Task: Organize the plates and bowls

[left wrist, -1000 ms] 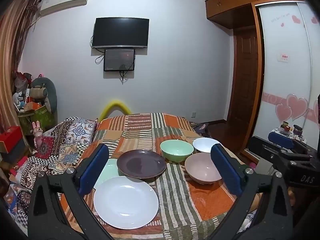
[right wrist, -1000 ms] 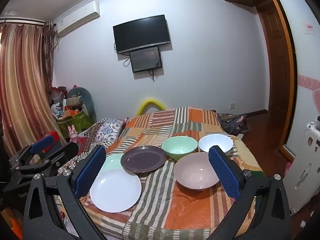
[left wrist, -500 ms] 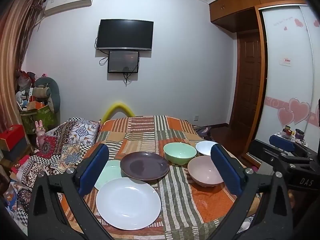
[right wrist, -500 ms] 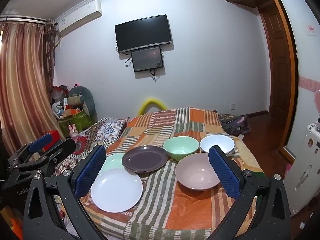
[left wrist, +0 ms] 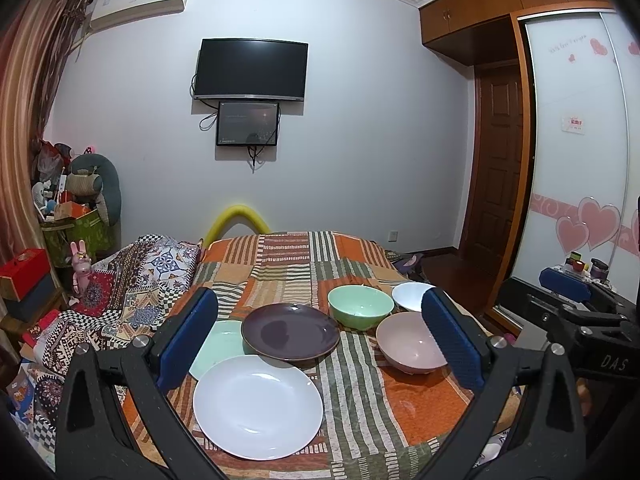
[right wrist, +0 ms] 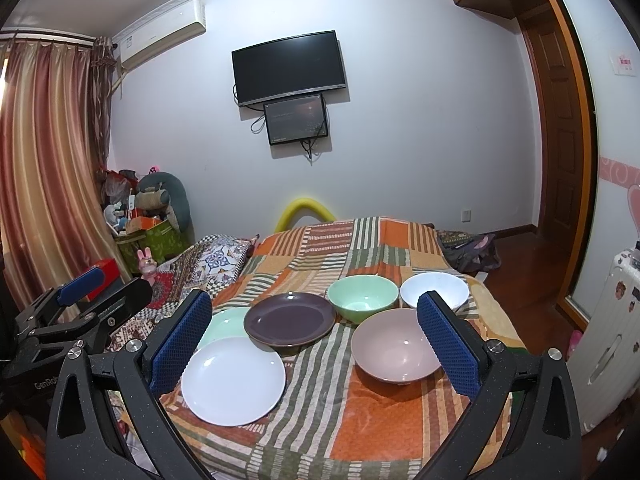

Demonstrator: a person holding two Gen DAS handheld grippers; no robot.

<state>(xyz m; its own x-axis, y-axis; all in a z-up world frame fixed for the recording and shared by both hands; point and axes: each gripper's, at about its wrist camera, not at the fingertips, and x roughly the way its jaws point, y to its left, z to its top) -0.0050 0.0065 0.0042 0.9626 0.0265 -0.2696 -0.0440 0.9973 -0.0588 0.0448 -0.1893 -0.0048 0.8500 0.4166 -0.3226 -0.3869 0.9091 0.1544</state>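
Left wrist view: sits above the near edge of the bed [left wrist: 288,264], facing along its length toward the far wall and the mounted TV [left wrist: 251,69]. Slight downward tilt; near-edge dishes fill the lower centre, white plate [left wrist: 258,406] closest. The other gripper's body shows at the right edge.

Right wrist view: same near edge of the bed [right wrist: 360,240], set further right and a little rolled, facing the same wall and TV [right wrist: 289,66]. Pink bowl [right wrist: 396,344] lies closest to centre. The other gripper's body shows at the left edge.

Shared: whole dish cluster, bed cover, TV wall, curtain side. Both stand well back from the dishes.
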